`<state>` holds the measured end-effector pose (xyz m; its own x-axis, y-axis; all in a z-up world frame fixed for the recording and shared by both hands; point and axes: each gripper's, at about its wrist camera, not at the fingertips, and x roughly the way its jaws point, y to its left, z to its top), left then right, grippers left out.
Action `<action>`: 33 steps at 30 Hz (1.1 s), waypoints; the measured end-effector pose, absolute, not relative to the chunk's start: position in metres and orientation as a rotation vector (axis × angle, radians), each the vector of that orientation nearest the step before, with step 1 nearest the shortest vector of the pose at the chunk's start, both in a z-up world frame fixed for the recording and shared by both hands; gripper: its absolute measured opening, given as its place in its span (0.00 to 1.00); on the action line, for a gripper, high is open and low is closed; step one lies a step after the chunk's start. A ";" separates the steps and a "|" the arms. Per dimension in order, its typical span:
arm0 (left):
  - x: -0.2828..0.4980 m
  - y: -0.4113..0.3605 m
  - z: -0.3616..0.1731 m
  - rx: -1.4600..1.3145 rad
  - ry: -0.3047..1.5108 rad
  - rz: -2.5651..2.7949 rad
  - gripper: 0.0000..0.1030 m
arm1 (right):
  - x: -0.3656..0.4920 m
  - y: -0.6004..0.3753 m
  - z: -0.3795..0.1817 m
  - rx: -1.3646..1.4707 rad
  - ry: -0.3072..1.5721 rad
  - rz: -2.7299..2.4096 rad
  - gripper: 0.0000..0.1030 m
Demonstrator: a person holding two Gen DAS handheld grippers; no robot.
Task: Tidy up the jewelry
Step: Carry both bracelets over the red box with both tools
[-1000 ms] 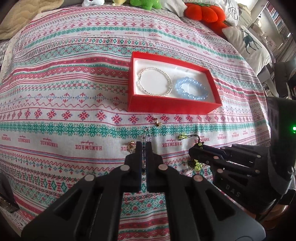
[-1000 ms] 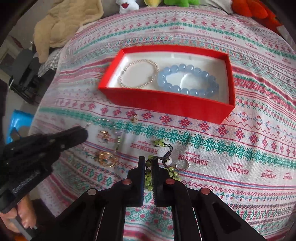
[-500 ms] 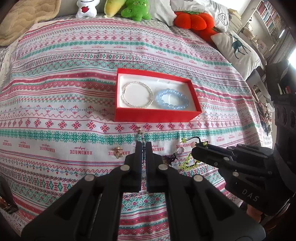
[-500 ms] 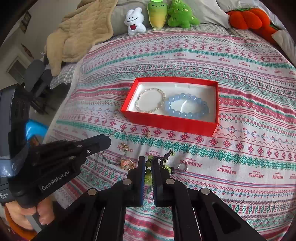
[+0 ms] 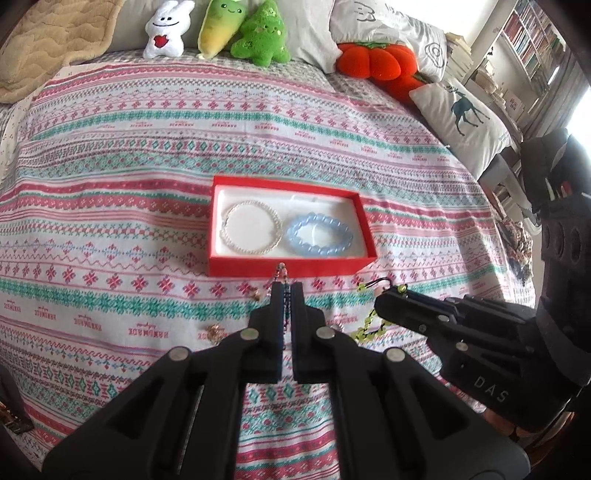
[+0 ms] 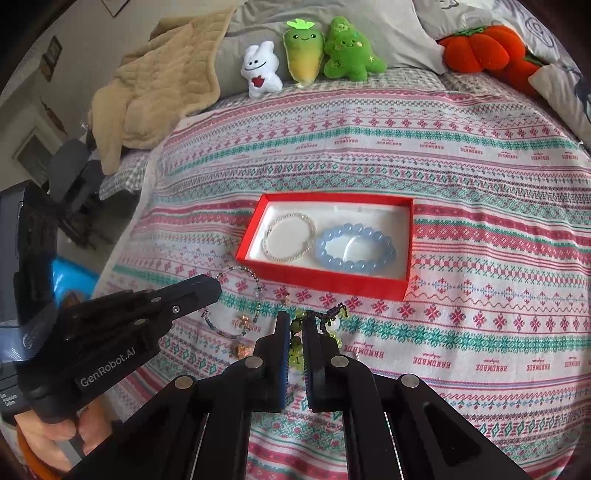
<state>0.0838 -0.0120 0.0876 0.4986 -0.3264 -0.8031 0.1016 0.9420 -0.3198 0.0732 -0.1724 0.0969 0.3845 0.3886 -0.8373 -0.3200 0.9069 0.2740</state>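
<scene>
A red box (image 5: 288,266) (image 6: 325,282) lies on the bedspread with a clear beaded bracelet (image 5: 250,232) (image 6: 289,238) and a blue bead bracelet (image 5: 319,240) (image 6: 354,248) inside. My left gripper (image 5: 287,295) is shut on a thin dark beaded bracelet (image 6: 255,291) and holds it above the cloth in front of the box. My right gripper (image 6: 297,326) is shut on a green bead bracelet with a black cord (image 6: 295,350) (image 5: 369,325), also lifted.
Small gold trinkets (image 6: 242,347) (image 5: 214,329) and a ring lie on the cloth in front of the box. Plush toys (image 5: 255,33) and pillows (image 5: 465,118) line the far edge. A beige blanket (image 6: 159,85) lies at the back left.
Both grippers have risen well above the bedspread and drawn back, each lifting its bracelet. The box looks smaller and more of the bed shows.
</scene>
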 end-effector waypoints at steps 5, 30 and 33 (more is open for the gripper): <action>0.100 -0.025 0.101 -0.280 0.962 -0.304 0.04 | 0.085 -0.184 0.102 0.097 1.064 0.435 0.06; 0.150 -0.028 0.043 -0.259 1.032 -0.187 0.04 | 0.142 -0.208 0.088 0.152 1.000 0.356 0.07; 0.149 -0.023 0.043 -0.236 1.029 -0.163 0.04 | 0.148 -0.199 0.084 0.141 1.002 0.360 0.07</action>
